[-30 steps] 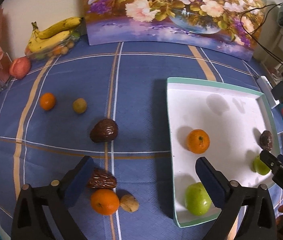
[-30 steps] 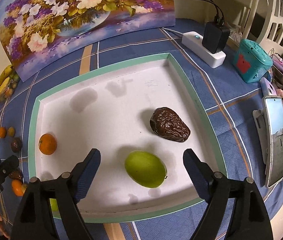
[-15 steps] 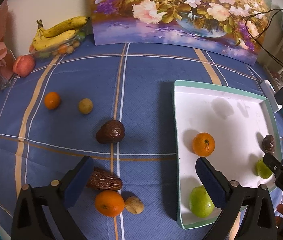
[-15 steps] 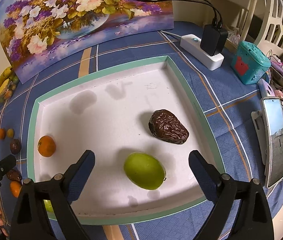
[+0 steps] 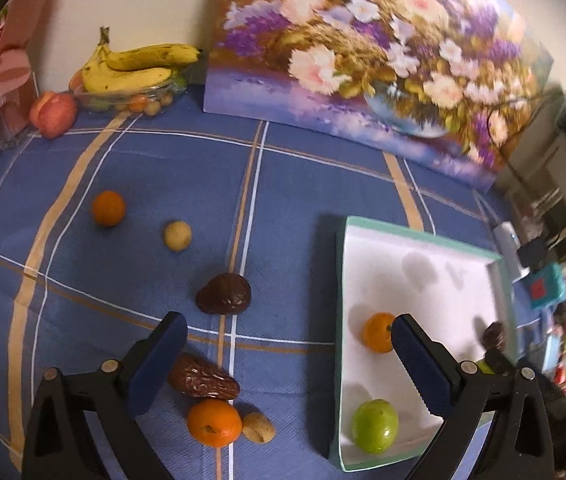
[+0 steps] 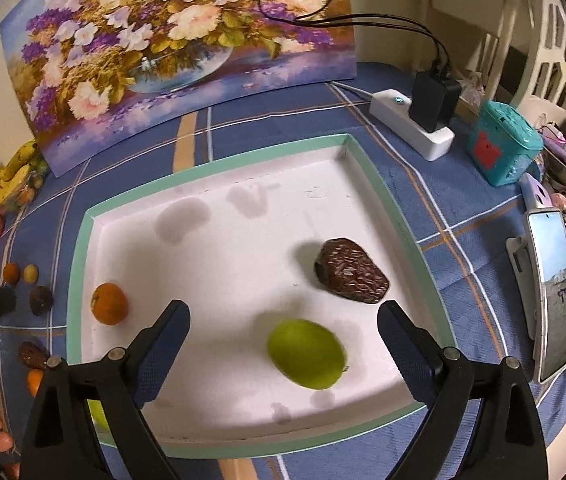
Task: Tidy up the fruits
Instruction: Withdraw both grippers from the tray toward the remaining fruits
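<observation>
The green fruit (image 6: 306, 354) lies free on the white floor of the tray (image 6: 219, 168), near its front wall, between the spread jaws of the right gripper (image 6: 283, 344), which have just been opening and press on nothing. Smooth and rounded, it looks firm and probably a little slippery, so it would be best taken across its widest middle with a mild squeeze. Just behind it sits a wrinkled brown date (image 6: 351, 276), likely soft and tacky, which should be held across its short width and not crushed. A tangerine (image 6: 109, 304) rests by the tray's left wall, and a second green fruit (image 5: 375, 426) lies in the front left corner. On the blue checked cloth of the counter (image 5: 291, 184), to the left of the tray, more fruit waits: a long date (image 5: 203, 378) just beside one jaw of the left gripper (image 5: 287, 354), with another tangerine (image 5: 214, 422) and a walnut (image 5: 258, 428) touching one another close by, a plump dark date (image 5: 223, 299) farther off, then a small yellowish fruit (image 5: 177, 235) and a third tangerine (image 5: 108, 208). The left gripper's jaws also stand wide apart and hold nothing. The tangerines are likely light, with yielding skin; the walnut hard and apt to roll.
</observation>
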